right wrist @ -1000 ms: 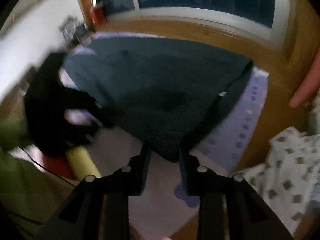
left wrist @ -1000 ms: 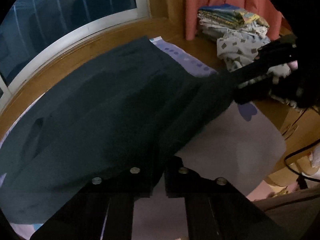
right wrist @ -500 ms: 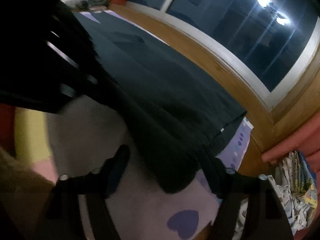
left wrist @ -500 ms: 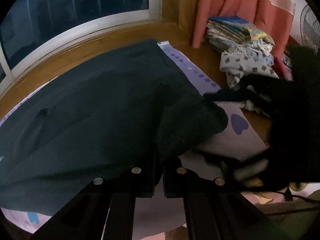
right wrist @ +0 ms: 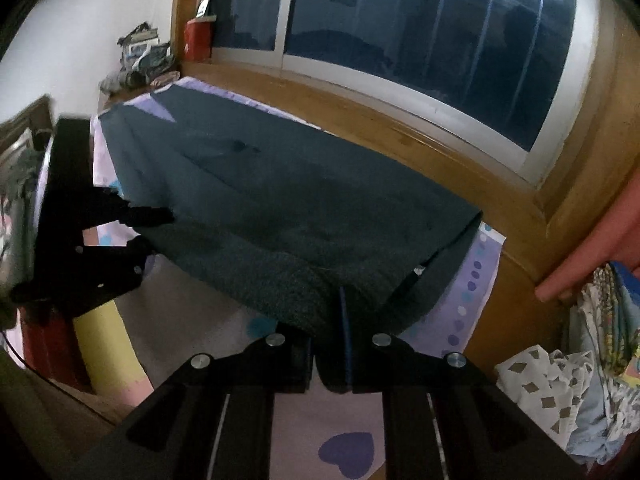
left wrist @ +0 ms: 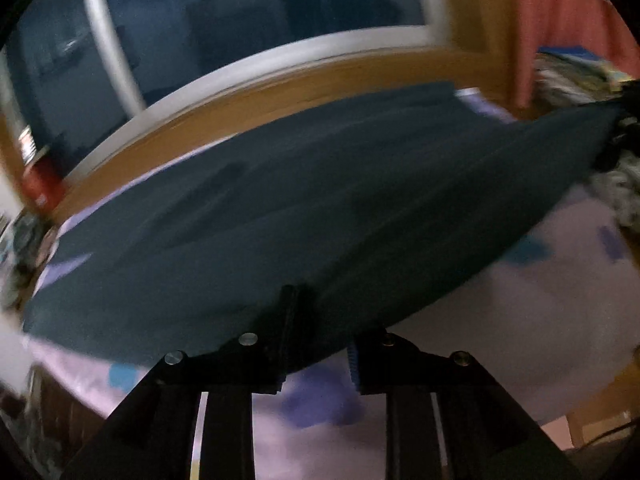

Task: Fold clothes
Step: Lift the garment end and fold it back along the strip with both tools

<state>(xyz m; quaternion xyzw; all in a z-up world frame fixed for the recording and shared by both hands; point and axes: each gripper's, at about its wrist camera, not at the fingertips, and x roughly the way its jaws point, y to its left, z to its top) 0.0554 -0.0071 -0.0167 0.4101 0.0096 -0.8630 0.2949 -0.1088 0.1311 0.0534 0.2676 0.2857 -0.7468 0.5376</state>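
A dark teal garment (right wrist: 280, 184) lies spread over a bed with a lilac heart-print sheet (right wrist: 348, 452). My right gripper (right wrist: 328, 320) is at the garment's near right corner. Its jaws are closing and bunched cloth is pinched between the pads. In the left wrist view the right gripper (left wrist: 622, 124) holds that corner raised at the far right. My left gripper (left wrist: 320, 336) is at the garment's near edge (left wrist: 304, 280). Its jaws are opening, the cloth edge lies loose between the fingers. In the right wrist view the left gripper (right wrist: 154, 232) shows parted fingers at the garment's left edge.
A wooden ledge (right wrist: 400, 132) and a dark window (right wrist: 400, 40) run behind the bed. Folded clothes (right wrist: 612, 312) and a white patterned cloth (right wrist: 540, 380) are piled to the right under a pink curtain (right wrist: 600, 240). A red box (right wrist: 197, 40) stands at the far left corner.
The left gripper's jaws have parted and its view has swung left along the garment's edge. The right gripper has closed on the near right corner and lifted it.
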